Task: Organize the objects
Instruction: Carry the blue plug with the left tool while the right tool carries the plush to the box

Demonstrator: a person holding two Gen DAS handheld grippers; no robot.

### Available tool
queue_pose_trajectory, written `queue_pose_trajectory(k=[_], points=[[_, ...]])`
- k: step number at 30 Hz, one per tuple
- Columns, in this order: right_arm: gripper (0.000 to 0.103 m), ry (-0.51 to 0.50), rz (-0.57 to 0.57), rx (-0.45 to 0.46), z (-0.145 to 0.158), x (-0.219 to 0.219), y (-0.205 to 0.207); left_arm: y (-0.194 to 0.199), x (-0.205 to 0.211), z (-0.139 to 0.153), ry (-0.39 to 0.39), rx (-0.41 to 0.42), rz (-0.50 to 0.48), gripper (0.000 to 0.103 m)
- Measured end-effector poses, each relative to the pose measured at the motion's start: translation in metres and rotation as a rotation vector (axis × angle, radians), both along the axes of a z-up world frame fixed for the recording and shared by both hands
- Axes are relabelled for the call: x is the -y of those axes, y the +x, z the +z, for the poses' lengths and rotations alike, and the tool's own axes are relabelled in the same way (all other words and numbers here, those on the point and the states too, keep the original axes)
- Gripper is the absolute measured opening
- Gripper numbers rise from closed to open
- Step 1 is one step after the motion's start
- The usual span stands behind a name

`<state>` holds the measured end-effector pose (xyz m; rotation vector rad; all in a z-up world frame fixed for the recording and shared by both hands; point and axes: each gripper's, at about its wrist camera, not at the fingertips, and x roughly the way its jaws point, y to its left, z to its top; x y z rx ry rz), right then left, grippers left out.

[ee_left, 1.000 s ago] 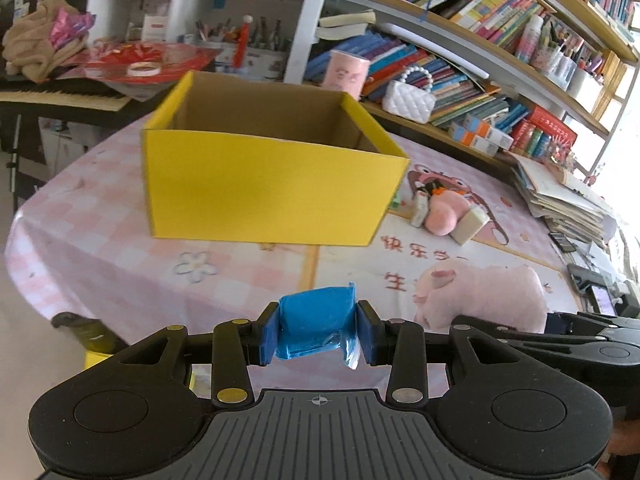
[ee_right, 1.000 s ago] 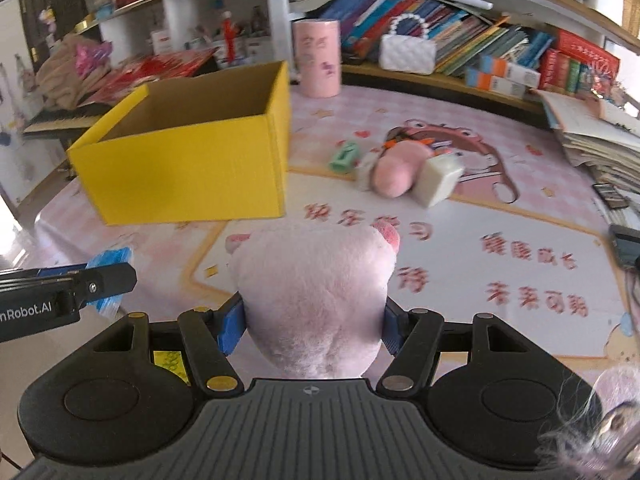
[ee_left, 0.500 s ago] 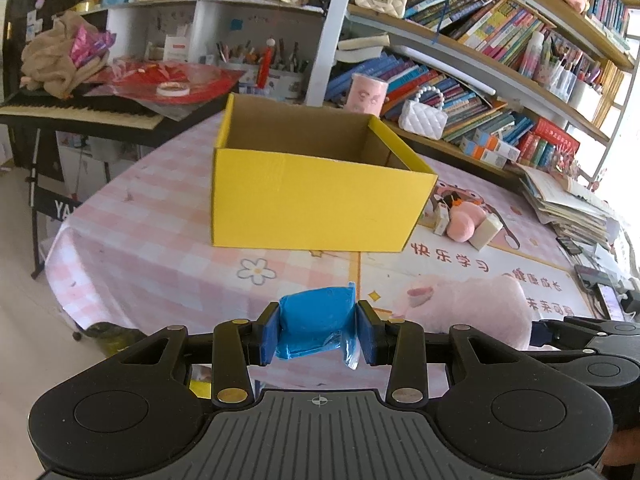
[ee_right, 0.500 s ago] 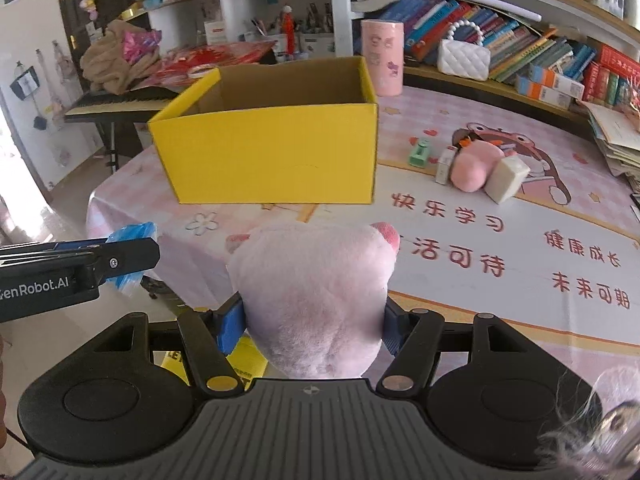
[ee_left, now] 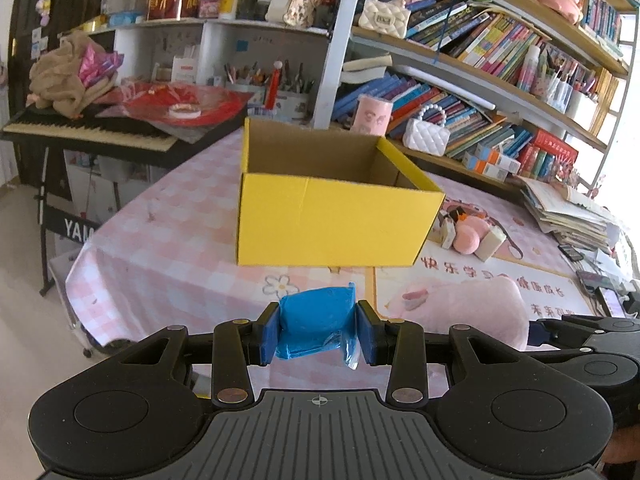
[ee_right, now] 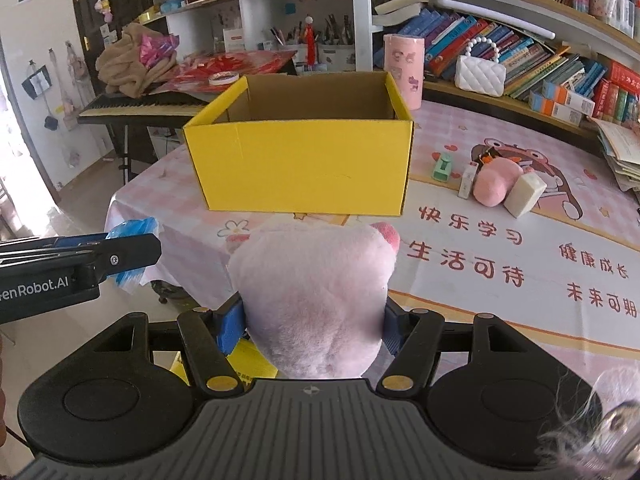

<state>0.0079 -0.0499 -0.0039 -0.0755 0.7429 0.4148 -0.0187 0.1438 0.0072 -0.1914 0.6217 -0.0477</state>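
Left wrist view, left tongs (ee_left: pixel 317 332) clamping crinkled blue packet (ee_left: pixel 316 322), right tongs (ee_right: pixel 314 322) gripping fluffy pink plush (ee_right: pixel 316 296)

My right tool (ee_right: pixel 314 320) is clamped on a pale pink plush toy (ee_right: pixel 316 292), its blue pads pressed into the fur on both sides. At twelve o'clock the open yellow box (ee_right: pixel 300 160) stands upright on the table (ee_right: pixel 500 292), and what I can see of its inside is bare cardboard. At nine o'clock my left tool (ee_right: pixel 132 252) reaches in, gripping a crumpled blue packet (ee_right: pixel 134 228). At two o'clock lies a small cluster: a green item (ee_right: pixel 442 167), a thin white box (ee_right: pixel 467 180), a pink rounded toy (ee_right: pixel 494 185) and a white block (ee_right: pixel 525 194).
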Motion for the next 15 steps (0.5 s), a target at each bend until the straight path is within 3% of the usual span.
queue_pose_trajectory(k=[7,15], points=[[0.063,0.023,-0.032,0.073,0.020,0.002,0.012,0.018,-0.004,0.018,0.017,0.066,-0.017,0.038],[0.063,0.070,-0.087,0.186,0.058,0.007,0.057,0.063,-0.011,0.042,0.025,0.140,0.013,0.038]])
